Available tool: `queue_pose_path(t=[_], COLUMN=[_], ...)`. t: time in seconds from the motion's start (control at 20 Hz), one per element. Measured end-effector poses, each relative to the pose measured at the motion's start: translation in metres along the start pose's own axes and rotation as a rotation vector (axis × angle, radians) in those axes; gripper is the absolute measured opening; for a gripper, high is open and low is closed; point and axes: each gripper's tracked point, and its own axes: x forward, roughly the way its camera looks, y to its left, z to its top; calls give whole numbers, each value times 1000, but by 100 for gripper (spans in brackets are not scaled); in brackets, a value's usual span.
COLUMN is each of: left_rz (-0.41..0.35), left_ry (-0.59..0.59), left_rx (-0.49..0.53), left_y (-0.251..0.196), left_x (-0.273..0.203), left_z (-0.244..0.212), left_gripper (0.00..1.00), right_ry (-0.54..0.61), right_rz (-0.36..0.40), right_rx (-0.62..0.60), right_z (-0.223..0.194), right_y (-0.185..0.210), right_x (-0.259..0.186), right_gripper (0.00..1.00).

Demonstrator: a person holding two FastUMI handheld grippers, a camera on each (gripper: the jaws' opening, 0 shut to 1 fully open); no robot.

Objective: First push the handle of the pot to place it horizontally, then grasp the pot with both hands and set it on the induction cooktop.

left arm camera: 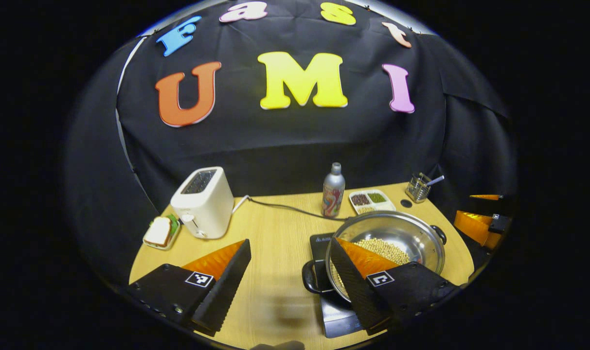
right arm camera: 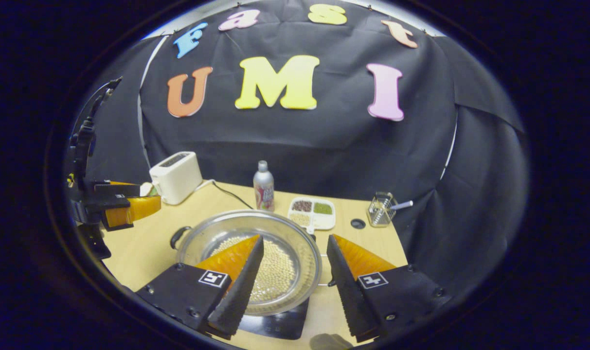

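A steel pot (left arm camera: 397,224) holding pale beans (left arm camera: 387,250) sits on the black induction cooktop (left arm camera: 336,316) at the table's front right. Its two black handles (left arm camera: 312,277) point left and right. My left gripper (left arm camera: 290,243) is open, with the near handle showing between its fingers and its right finger in front of the pot's left rim. In the right gripper view, my right gripper (right arm camera: 295,239) is open around the right rim of the pot (right arm camera: 217,233), its left finger over the beans (right arm camera: 280,272). The cooktop (right arm camera: 280,324) shows beneath. The other gripper (right arm camera: 129,209) is at the left.
A white toaster (left arm camera: 202,201) with its cable (left arm camera: 285,208) stands at the back left, with a sandwich plate (left arm camera: 161,232) beside it. A bottle (left arm camera: 333,190), a divided snack tray (left arm camera: 372,200) and a wire utensil holder (left arm camera: 418,187) line the back of the wooden table (left arm camera: 275,228).
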Motion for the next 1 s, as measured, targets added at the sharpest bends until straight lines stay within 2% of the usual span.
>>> queue_pose_path(t=[0.2,0.25,0.4,0.6,0.7,1.0], left_rz=[34,43,79,110,133,153], left_ry=[-176,-214,-324,-420,-441,-506], left_rx=[39,45,49,11,2,-12], left_y=[27,34,60,85,97,111], left_x=[-64,-79,-126,-168,-180,-215], left_z=[60,72,107,133,133,141], left_gripper=[98,98,96,96,96,96], right_ry=[-202,-252,-373,-454,-459,-455], right_rz=[-6,1,-4,23,24,-32], right_rx=[-4,5,19,64,83,92], right_z=[84,106,148,172,173,165], right_y=[14,17,21,38,40,30], right_x=[-54,-66,-114,-161,-174,-193], right_gripper=[87,99,100,100,99,100])
